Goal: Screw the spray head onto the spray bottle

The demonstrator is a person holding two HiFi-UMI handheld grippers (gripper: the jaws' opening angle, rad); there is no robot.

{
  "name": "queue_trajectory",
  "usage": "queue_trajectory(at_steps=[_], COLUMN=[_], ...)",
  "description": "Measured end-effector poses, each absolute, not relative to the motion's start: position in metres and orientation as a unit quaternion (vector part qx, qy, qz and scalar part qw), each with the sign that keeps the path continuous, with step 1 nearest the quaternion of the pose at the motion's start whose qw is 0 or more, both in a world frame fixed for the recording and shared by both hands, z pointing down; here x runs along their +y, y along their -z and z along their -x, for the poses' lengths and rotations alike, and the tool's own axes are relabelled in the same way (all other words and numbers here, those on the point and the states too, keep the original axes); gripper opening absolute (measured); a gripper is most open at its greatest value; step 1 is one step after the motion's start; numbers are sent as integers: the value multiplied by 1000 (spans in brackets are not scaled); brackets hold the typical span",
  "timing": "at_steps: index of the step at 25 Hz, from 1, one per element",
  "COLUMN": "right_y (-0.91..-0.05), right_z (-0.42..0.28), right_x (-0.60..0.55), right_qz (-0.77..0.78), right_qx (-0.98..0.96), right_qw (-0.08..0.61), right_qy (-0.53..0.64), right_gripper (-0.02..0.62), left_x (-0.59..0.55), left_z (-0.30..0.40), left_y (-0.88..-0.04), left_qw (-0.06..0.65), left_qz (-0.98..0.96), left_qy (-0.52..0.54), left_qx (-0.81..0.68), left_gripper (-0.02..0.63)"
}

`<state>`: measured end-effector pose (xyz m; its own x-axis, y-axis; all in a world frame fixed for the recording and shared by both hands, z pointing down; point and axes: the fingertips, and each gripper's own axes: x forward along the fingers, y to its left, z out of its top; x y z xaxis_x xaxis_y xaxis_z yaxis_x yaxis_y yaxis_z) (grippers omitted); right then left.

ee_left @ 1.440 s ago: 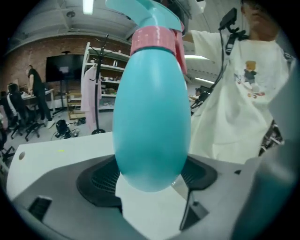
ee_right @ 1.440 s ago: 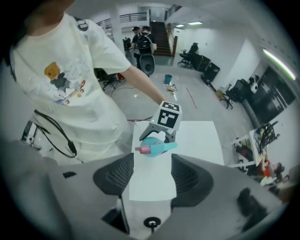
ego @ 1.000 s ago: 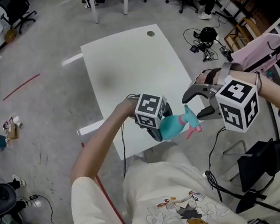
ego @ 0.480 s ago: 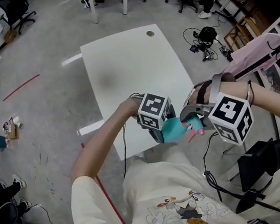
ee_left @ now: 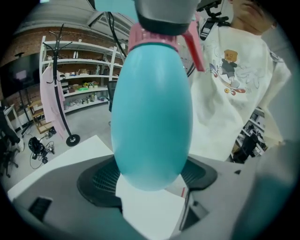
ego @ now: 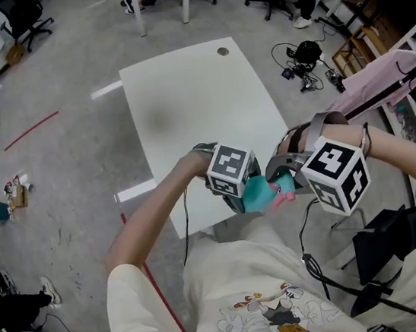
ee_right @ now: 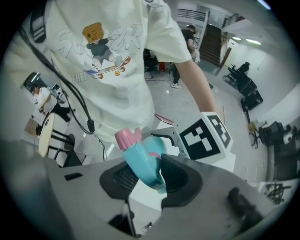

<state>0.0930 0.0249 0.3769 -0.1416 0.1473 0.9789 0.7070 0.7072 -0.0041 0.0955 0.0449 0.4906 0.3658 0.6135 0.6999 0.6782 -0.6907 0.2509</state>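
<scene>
Head view first: the person is holding both grippers close together in front of their chest, right over the near edge of the white table (ego: 184, 103). The left gripper (ego: 244, 194) is angling down and to the right, and the teal spray bottle (ego: 256, 193) is sticking out of it toward the right gripper (ego: 280, 176). The spray head (ego: 282, 187), teal with pink bits, is sitting at the bottle's far end, directly under the right gripper, which is pointing almost straight down at it.

In the left gripper view, the left gripper (ee_left: 151, 180) is clamping the fat rounded base of the spray bottle (ee_left: 152, 108). Both dark pads are pressing on its sides, so the jaws are standing fairly wide around it. The bottle is running straight away from the camera, and the pink collar of the spray head (ee_left: 154, 40) is sitting on its neck. How far it's threaded on, I can't tell.

In the right gripper view, the right gripper (ee_right: 147, 180) has just been closing its jaws. They're now gripping the spray head (ee_right: 143, 161) at a medium width, a pad on each side. The head is lying tilted between them, pink nozzle up and left. The spray bottle (ee_right: 157, 145) is just behind it, and the left gripper's marker cube (ee_right: 206, 136) is beside that on the right.
</scene>
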Motion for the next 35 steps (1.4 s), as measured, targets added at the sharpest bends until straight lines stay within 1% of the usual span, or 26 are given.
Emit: queue_trajectory(at_steps=[6, 12, 18, 20, 21, 23, 25, 28, 32, 35], right_y=[-383, -389, -393, -396, -397, -399, -395, -386, -384, -387], right_z=[-98, -104, -105, -106, -107, -113, -117, -118, -110, -108], right_x=[-3, -14, -11, -14, -17, -22, -27, -39, -63, -77], right_qz=[204, 157, 165, 161, 161, 159, 149, 100, -9, -65], right_qx=[-754, -758, -758, -749, -739, -719, -718, -754, -822, -848], right_qw=[606, 622, 617, 623, 630, 643, 646, 625, 562, 521], right_qy=[151, 120, 130, 155, 176, 210, 214, 174, 97, 72], right_gripper=[127, 127, 129, 130, 137, 172, 196, 198, 198, 197], left_x=[13, -2, 1, -1, -2, -3, -4, -18, -45, -60], left_z=[-105, -113, -113, -113, -112, -112, -112, -114, -116, -114], left_y=[-496, -503, -508, -510, -511, -515, -519, -524, -527, -526], left_qw=[7, -6, -10, -7, -5, -4, -7, -18, -40, -66], left_qz=[873, 891, 893, 895, 896, 900, 904, 919, 933, 937], left_qy=[400, 415, 414, 410, 408, 404, 401, 383, 358, 337], left_qx=[-279, -184, -178, -175, -172, -163, -147, -94, 4, 67], left_gripper=[400, 400, 400, 400, 400, 400, 400, 400, 400, 400])
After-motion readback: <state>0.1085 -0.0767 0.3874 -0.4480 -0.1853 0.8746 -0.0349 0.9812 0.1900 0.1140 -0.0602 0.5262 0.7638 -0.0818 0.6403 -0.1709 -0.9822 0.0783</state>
